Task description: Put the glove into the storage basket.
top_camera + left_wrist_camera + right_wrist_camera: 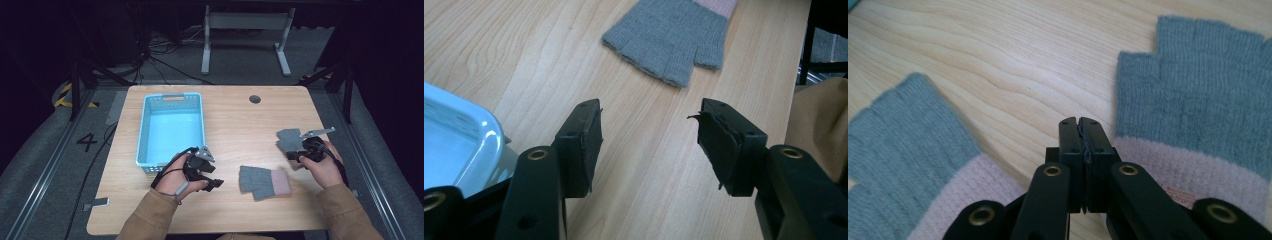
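We find the right gripper (1081,122) closed, its jaws pressed pad to pad with nothing caught between them. In its own view it sits low over the bare table (998,60), in the gap between two grey gloves with pink cuffs. The far glove (1198,100) lies at the right of that view, its cuff running just beside the jaws; whether jaw and cuff touch, we cannot tell. The near glove (913,145) lies at the left, apart from the jaws. In the high view the right gripper (296,156) rests at the near edge of the far glove (290,139), with the near glove (264,182) flat on the table towards the person.

We find the left gripper (649,137) open, with bare wood between its pads (719,145). It points at the near glove (671,35), which lies well ahead of the jaws and untouched. A blue basket (464,135) stands just beside its left jaw. In the high view the left gripper (212,181) is held off the basket's (171,100) near right corner.
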{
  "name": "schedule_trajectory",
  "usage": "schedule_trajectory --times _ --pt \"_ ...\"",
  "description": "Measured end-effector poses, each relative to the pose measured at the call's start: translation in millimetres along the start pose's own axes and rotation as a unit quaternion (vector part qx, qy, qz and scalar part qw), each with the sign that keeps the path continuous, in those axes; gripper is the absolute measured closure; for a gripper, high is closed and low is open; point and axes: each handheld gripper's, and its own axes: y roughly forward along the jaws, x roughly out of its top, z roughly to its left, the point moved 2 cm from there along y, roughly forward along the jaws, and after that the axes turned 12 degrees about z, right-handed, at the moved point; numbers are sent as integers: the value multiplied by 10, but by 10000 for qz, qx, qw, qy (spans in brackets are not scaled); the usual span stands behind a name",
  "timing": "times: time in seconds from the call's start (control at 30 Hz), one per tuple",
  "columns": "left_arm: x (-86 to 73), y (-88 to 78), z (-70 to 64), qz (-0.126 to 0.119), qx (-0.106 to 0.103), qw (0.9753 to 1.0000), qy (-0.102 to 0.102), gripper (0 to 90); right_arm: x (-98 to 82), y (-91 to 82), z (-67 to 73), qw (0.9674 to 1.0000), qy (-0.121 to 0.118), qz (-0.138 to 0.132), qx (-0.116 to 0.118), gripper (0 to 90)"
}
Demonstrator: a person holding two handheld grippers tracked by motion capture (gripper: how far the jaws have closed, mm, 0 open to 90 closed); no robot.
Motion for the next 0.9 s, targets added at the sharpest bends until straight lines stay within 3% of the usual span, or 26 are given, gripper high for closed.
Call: schedule_trajectory --times 0.43,0.9 --pt "42 17 27 -45 -31 10000 24 434 -111 110 -72 9993 78 360 -48 900" --pt "142 48 26 -31 -125 9998 152 434 -290 32 -190 9983 283 487 -139 900"
